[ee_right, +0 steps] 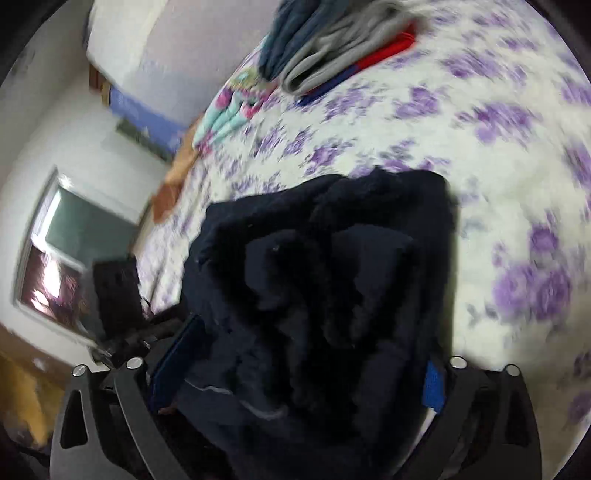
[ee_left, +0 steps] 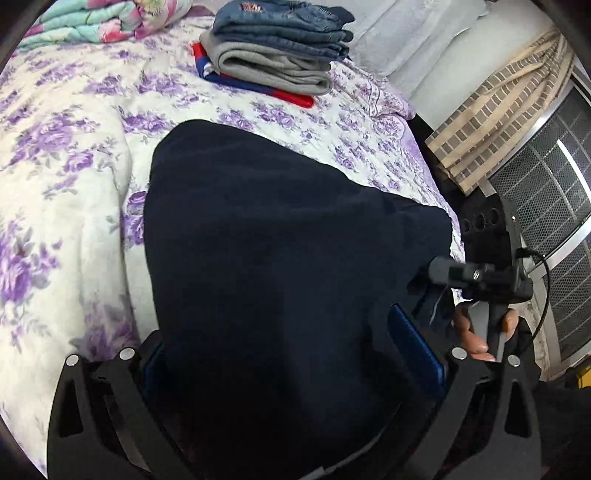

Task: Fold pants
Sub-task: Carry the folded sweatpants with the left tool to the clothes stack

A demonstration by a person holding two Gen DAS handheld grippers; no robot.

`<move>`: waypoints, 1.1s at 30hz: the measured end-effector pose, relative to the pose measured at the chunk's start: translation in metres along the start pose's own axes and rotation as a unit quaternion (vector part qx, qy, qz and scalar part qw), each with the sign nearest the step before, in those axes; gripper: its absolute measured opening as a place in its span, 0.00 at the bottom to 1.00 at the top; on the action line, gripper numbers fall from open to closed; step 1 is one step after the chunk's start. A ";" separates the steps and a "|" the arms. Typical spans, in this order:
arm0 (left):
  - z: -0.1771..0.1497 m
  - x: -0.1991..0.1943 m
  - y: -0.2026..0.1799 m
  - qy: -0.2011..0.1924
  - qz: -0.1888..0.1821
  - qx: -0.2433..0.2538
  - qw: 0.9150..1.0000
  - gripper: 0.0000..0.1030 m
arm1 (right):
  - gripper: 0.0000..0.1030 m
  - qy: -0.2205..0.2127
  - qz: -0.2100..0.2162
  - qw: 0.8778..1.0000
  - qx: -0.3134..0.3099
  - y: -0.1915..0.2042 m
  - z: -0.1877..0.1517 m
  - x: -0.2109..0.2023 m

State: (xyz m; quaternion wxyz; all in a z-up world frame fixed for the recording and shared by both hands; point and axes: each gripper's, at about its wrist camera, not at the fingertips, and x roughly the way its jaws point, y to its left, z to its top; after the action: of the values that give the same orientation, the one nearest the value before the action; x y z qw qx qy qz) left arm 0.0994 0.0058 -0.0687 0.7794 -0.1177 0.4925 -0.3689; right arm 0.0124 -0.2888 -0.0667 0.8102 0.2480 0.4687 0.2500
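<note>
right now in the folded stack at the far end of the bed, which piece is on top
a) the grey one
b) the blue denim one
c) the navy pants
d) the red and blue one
b, in the left wrist view the blue denim piece lies on top of the grey piece, with the red and blue piece at the bottom, while the navy pants lie apart, between both grippers' fingers.

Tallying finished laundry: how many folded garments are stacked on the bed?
3 in the stack: blue jeans on top, a grey garment in the middle, a red and blue one at the bottom. More may be hidden inside the stack.
</note>
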 end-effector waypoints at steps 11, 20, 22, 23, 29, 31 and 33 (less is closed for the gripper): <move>-0.003 -0.008 -0.020 0.009 -0.044 0.025 0.999 0.95 | 0.38 -0.074 0.022 0.997 -0.025 -0.005 -0.022 -0.084; 0.016 0.041 -0.033 0.039 -0.046 0.038 0.997 0.95 | 0.41 -0.050 0.044 0.997 0.033 -0.054 -0.035 -0.063; 0.015 0.040 -0.032 0.039 -0.063 0.030 0.997 0.95 | 0.41 -0.053 0.052 0.997 0.035 -0.059 -0.039 -0.067; 0.015 0.037 -0.031 0.035 -0.076 0.024 0.996 0.88 | 0.41 -0.055 0.056 0.996 0.037 -0.060 -0.039 -0.068; 0.020 -0.004 -0.047 -0.010 -0.099 0.035 0.994 0.43 | 0.40 -0.096 0.087 0.992 0.003 -0.031 -0.038 -0.102; 0.020 -0.015 -0.061 -0.018 -0.087 0.052 0.995 0.43 | 0.40 -0.108 0.079 0.991 -0.024 -0.013 -0.032 -0.113; 0.022 -0.025 -0.070 -0.029 -0.079 0.058 0.995 0.43 | 0.40 -0.109 0.076 0.991 -0.027 -0.008 -0.025 -0.117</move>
State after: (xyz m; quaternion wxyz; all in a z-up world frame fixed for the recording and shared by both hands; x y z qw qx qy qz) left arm 0.0801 -0.0299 -0.0029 0.7673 -0.1222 0.4364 -0.4538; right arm -0.0586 -0.3652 -0.0085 0.8413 0.2870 0.3509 0.2946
